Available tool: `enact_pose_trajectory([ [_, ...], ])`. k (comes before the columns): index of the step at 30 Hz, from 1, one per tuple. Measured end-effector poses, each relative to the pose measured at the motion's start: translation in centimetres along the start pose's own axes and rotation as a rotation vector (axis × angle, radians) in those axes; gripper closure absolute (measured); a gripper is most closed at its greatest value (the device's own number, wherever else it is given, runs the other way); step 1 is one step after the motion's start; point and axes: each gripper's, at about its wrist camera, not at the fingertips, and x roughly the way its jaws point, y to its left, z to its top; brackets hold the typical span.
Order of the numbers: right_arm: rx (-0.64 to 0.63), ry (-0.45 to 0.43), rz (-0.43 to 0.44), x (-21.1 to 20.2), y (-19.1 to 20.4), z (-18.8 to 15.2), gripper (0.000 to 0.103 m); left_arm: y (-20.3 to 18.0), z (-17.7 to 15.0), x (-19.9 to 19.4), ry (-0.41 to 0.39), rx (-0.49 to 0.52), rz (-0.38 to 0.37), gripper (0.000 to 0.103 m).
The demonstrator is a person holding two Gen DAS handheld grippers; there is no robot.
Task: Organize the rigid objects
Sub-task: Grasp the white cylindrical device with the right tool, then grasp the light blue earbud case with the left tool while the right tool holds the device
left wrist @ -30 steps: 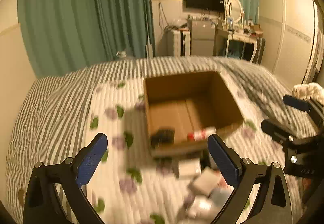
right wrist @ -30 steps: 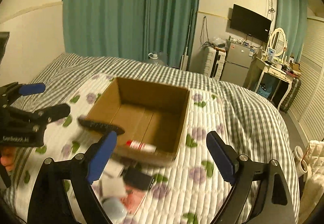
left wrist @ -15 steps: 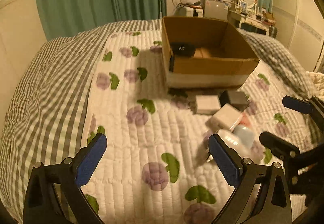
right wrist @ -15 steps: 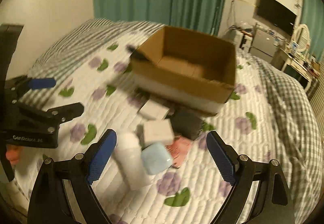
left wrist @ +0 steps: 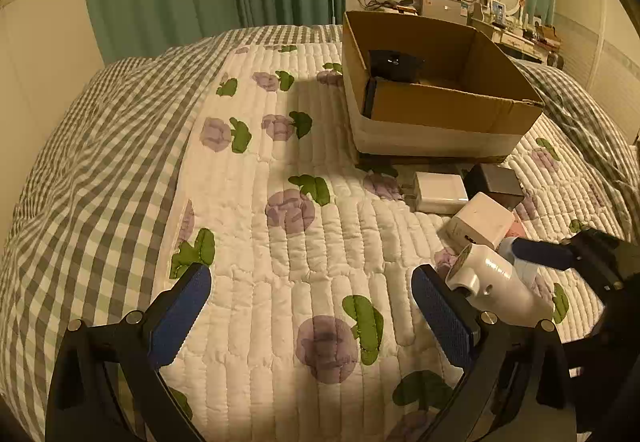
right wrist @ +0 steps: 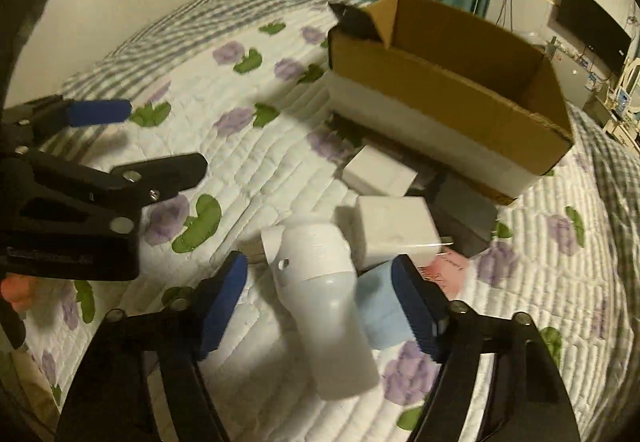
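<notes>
On the floral quilt [left wrist: 280, 262], the left gripper [left wrist: 312, 306] gapes wide over nothing, the right gripper [right wrist: 320, 294] spreads around, not gripping, a white hair dryer [right wrist: 324, 282], cardboard box [right wrist: 452, 94] at one o'clock.

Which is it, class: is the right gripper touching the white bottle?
Apart. The right wrist view shows the right gripper open around the white bottle, with quilt visible between its left finger and the bottle.
</notes>
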Motion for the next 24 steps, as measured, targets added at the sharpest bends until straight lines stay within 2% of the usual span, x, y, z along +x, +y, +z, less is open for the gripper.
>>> enact_pose_trajectory([
  [4, -0.016, 0.011, -0.011, 1.1, 0.3, 0.0, 0.035, 0.3, -0.3, 0.1, 0.007, 0.006, 0.002, 0.001],
  [6, -0.035, 0.018, -0.018, 1.7, 0.6, 0.1, 0.041, 0.5, -0.5, 0.1, 0.009, 0.005, 0.002, 0.001],
  [8, -0.029, 0.036, -0.011, 2.3, 0.6, 0.2, 0.057, 0.7, -0.6, 0.1, 0.014, 0.005, 0.006, 0.001],
  [12, 0.005, 0.044, -0.005, 1.9, 0.1, 0.4, 0.057, 1.0, -0.7, -0.1, 0.015, 0.003, 0.015, 0.001],
  [17, 0.011, -0.019, -0.022, -1.0, -0.3, 1.5, 0.057, 0.1, -0.4, -0.6, 0.001, 0.005, 0.000, 0.001],
  [24, 0.122, -0.065, -0.106, -4.0, -4.2, 1.9, 0.057, -3.5, 0.1, -0.9, -0.020, 0.046, -0.048, 0.001],
])
